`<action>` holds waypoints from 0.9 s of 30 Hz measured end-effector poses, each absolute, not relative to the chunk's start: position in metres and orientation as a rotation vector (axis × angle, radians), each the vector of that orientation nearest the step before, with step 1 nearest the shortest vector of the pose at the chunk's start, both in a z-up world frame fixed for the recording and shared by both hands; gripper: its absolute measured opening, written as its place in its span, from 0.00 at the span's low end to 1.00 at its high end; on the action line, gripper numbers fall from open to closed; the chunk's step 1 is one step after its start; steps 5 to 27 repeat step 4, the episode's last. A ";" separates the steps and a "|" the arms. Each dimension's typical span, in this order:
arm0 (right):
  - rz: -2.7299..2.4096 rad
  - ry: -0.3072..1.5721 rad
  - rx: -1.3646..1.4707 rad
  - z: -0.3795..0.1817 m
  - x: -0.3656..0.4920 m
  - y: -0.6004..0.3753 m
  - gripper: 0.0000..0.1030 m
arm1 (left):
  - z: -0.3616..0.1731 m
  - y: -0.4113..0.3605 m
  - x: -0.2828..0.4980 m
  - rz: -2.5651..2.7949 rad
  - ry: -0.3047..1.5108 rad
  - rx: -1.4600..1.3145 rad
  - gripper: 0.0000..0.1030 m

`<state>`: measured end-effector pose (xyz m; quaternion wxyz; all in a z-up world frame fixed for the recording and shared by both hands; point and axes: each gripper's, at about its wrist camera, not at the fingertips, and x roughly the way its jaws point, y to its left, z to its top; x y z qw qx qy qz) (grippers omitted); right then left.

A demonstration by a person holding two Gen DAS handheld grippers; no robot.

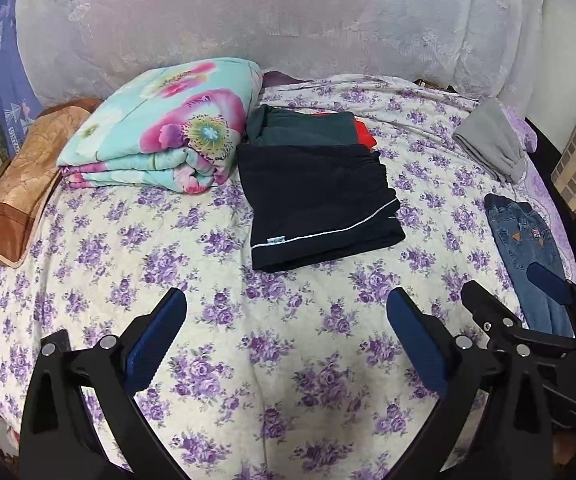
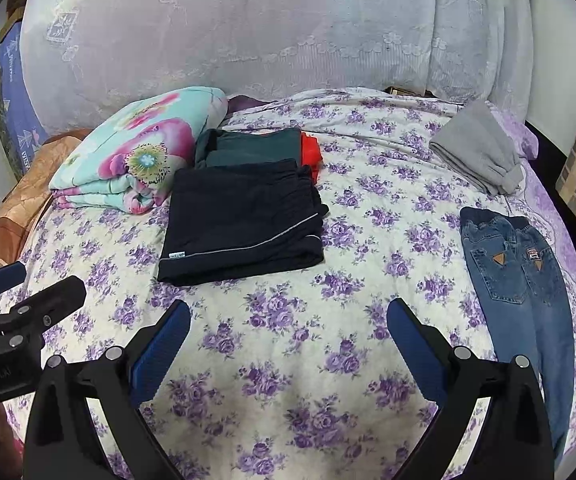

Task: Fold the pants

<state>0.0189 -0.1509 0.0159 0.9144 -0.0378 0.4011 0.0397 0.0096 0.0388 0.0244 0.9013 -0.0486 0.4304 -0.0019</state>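
The left hand-held gripper (image 1: 286,330) hangs over the flowered bedspread (image 1: 216,360) with its two blue-padded fingers spread wide and nothing between them. The right hand-held gripper (image 2: 289,340) is the same, fingers wide apart and empty, above bare bedspread. Each shows at the edge of the other's view: the right one (image 1: 515,292) at the lower right of the left wrist view, over the legs of the jeans, and the left one (image 2: 32,284) at the lower left of the right wrist view.

Straight ahead of both, in the middle of the bed, lies a pair of folded navy pants (image 2: 242,222) with a thin pale piping line and a small label near the front edge. Behind them, touching, sits a folded dark green garment (image 2: 250,146) with a red one (image 2: 311,150) showing at its right side.

To the right, near the bed's edge, a small pair of blue jeans (image 2: 515,276) lies flat and unfolded, back pockets up, waistband away from the grippers (legs running toward the near edge). Farther back on that side lies a folded grey garment (image 2: 475,148).

To the left of the navy pants sits a folded floral quilt (image 2: 136,152), turquoise and pink, with a brown pillow (image 1: 24,176) beyond it. A pale lace curtain (image 2: 248,28) hangs behind the bed.
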 end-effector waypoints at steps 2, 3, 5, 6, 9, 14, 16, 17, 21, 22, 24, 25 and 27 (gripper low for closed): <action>0.085 0.828 -0.081 0.016 0.018 -0.149 0.96 | 0.026 0.040 0.006 0.007 0.878 -0.094 0.95; 0.084 0.829 -0.083 0.016 0.017 -0.147 0.96 | 0.026 0.040 0.004 0.010 0.875 -0.090 0.95; 0.083 0.830 -0.085 0.015 0.017 -0.146 0.96 | 0.026 0.041 0.003 0.010 0.875 -0.089 0.95; 0.083 0.830 -0.085 0.015 0.017 -0.146 0.96 | 0.026 0.041 0.003 0.010 0.875 -0.089 0.95; 0.083 0.830 -0.085 0.015 0.017 -0.146 0.96 | 0.026 0.041 0.003 0.010 0.875 -0.089 0.95; 0.083 0.830 -0.085 0.015 0.017 -0.146 0.96 | 0.026 0.041 0.003 0.010 0.875 -0.089 0.95; 0.083 0.830 -0.085 0.015 0.017 -0.146 0.96 | 0.026 0.041 0.003 0.010 0.875 -0.089 0.95; 0.083 0.830 -0.085 0.015 0.017 -0.146 0.96 | 0.026 0.041 0.003 0.010 0.875 -0.089 0.95; 0.083 0.830 -0.085 0.015 0.017 -0.146 0.96 | 0.026 0.041 0.003 0.010 0.875 -0.089 0.95; 0.083 0.830 -0.085 0.015 0.017 -0.146 0.96 | 0.026 0.041 0.003 0.010 0.875 -0.089 0.95; 0.083 0.830 -0.085 0.015 0.017 -0.146 0.96 | 0.026 0.041 0.003 0.010 0.875 -0.089 0.95; 0.083 0.830 -0.085 0.015 0.017 -0.146 0.96 | 0.026 0.041 0.003 0.010 0.875 -0.089 0.95; 0.083 0.830 -0.085 0.015 0.017 -0.146 0.96 | 0.026 0.041 0.003 0.010 0.875 -0.089 0.95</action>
